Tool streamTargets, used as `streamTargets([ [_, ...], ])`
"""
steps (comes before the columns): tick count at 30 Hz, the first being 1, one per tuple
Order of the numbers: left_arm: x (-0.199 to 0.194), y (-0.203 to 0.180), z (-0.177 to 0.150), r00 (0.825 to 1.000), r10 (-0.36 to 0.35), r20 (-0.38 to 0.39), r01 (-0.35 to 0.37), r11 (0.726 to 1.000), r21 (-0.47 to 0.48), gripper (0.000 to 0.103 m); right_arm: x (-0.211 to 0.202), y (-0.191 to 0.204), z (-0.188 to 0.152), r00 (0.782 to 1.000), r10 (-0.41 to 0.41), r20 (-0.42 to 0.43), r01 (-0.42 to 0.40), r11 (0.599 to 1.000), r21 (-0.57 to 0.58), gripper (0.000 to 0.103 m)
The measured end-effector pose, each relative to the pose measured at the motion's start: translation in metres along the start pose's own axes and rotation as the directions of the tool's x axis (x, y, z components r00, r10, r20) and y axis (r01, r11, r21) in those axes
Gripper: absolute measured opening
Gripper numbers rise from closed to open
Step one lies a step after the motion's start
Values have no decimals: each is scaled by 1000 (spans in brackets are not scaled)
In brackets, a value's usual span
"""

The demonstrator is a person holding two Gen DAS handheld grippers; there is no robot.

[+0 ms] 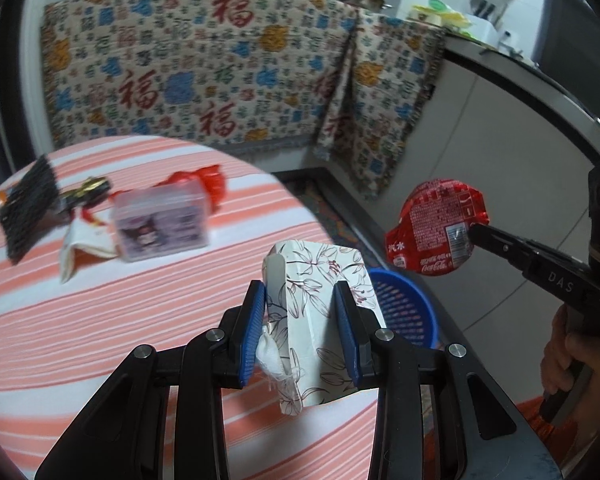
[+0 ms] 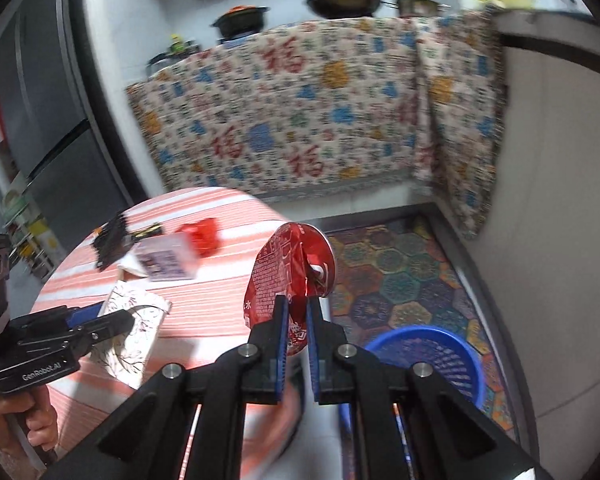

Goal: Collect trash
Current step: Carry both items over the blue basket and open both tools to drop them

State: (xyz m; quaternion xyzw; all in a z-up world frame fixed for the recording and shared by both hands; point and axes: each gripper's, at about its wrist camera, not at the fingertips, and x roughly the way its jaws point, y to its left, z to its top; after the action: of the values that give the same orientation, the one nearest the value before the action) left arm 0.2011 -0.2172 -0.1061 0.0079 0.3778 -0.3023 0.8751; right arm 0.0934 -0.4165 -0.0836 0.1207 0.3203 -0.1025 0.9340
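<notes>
Past the round table's edge, left gripper clamps a floral tissue pack; right gripper pinches a flattened red can above open floor near the blue basket.

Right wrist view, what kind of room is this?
Most likely a home kitchen: a wok and a steel pot sit on a cloth-draped counter, with a tall fridge at the left.

One blue basket, two grippers.

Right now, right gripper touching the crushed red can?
Touching. Right wrist view shows the right gripper pads pinching the crushed red can.
</notes>
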Motion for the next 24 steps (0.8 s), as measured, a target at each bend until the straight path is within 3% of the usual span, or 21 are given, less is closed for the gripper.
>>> streamTargets([
  [10,51,-74,16,997,-72,-42,75,995,69,35,-12,-87,-14,992,-127,-6,127,987,102,8],
  [16,90,-105,21,993,-88,-78,95,991,90,35,4,-131,-27,980,-191,-62,197,972,128,6],
  [24,145,-128,16,986,-84,-143,99,990,103,35,30,-173,-34,976,-182,-124,205,956,211,5],
])
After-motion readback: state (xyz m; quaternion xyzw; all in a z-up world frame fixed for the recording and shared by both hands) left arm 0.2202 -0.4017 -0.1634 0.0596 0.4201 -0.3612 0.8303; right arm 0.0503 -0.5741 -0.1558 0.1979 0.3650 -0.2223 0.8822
